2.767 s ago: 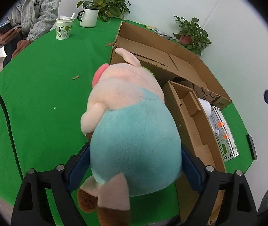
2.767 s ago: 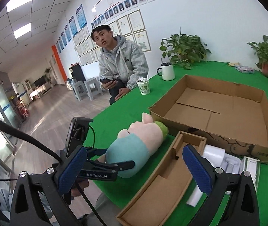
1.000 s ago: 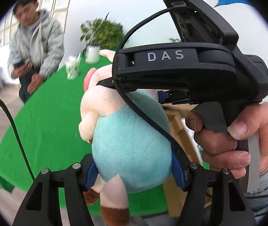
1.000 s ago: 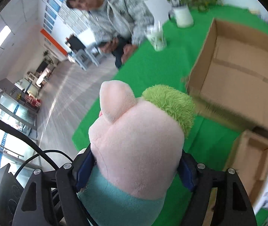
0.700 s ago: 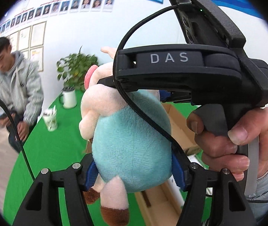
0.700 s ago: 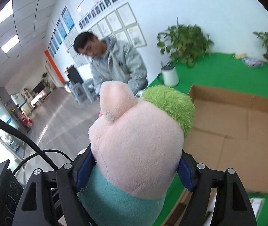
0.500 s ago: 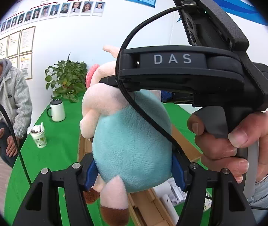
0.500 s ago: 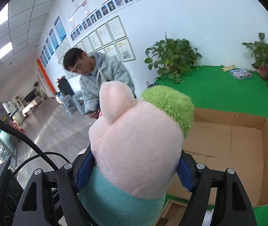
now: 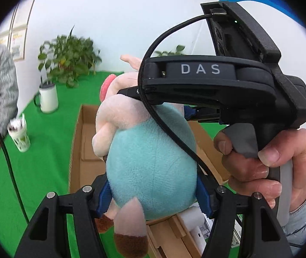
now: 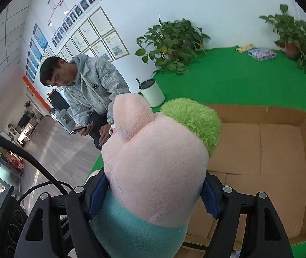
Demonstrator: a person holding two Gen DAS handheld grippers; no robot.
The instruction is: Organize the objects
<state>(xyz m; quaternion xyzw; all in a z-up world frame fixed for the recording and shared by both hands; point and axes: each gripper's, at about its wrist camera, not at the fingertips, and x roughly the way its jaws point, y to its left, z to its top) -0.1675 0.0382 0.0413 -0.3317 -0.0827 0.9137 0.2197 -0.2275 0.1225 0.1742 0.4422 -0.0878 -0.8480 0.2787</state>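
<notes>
A plush pig (image 9: 150, 172) with a pink head, green tuft and teal body is held in the air by both grippers. My left gripper (image 9: 153, 195) is shut on its teal belly. My right gripper (image 10: 153, 195) is shut on its pink head (image 10: 155, 172); that tool's black body (image 9: 217, 86) and the hand holding it fill the right of the left wrist view. The large open cardboard box (image 10: 282, 150) lies below the pig on the green table.
A narrow cardboard tray (image 9: 170, 236) and a white object (image 9: 191, 219) lie below the pig. A white mug (image 10: 152, 92), a paper cup (image 9: 20, 135), potted plants (image 10: 172, 43) and a small packet (image 10: 261, 54) stand on the green table (image 10: 239, 81). A seated man (image 10: 84, 90) is at the table's left.
Both grippers have carried the pig forward and tilted downward, so it now hangs over the open cardboard box. Both grips are unchanged.
</notes>
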